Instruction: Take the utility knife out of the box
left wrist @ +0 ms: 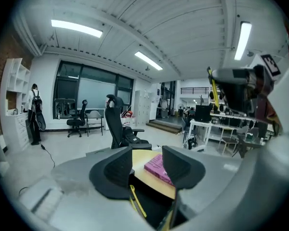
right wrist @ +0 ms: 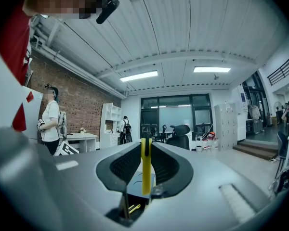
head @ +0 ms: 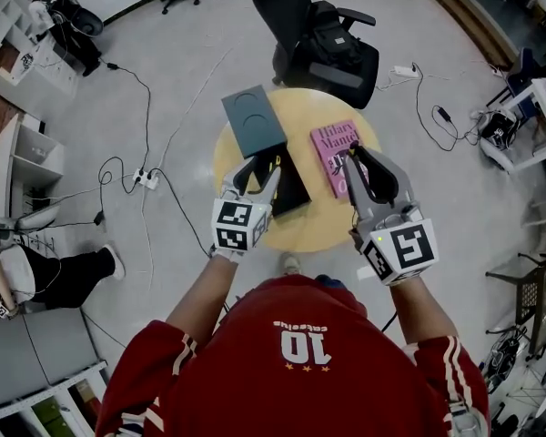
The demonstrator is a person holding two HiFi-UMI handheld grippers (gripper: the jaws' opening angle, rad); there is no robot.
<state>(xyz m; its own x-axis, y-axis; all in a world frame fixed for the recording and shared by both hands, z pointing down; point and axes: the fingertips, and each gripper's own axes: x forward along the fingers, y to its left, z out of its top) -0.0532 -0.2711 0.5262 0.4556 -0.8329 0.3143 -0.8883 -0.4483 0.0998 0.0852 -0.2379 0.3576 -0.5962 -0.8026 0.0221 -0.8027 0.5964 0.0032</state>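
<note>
**Yellow utility knife (right wrist: 145, 174) being held by the right gripper (right wrist: 145, 149)**

On the round table (head: 320, 228), the open black box (head: 291, 195) is sitting left of a pink book (head: 331, 144). The left gripper (head: 259, 168) is hovering over the box, fingers wide and empty. The right gripper is pinching the utility knife upright, outside the box.

We see a pale yellow table (head: 318, 230) carrying a black box (head: 293, 194), a slate-grey lid (head: 253, 121) at its far edge and a pink book (head: 332, 153) on its right side. Over the table the utility knife (right wrist: 145, 167) is bright yellow. The grey left gripper (head: 257, 167) and right gripper (head: 366, 155) bear black-and-white square markers.
</note>
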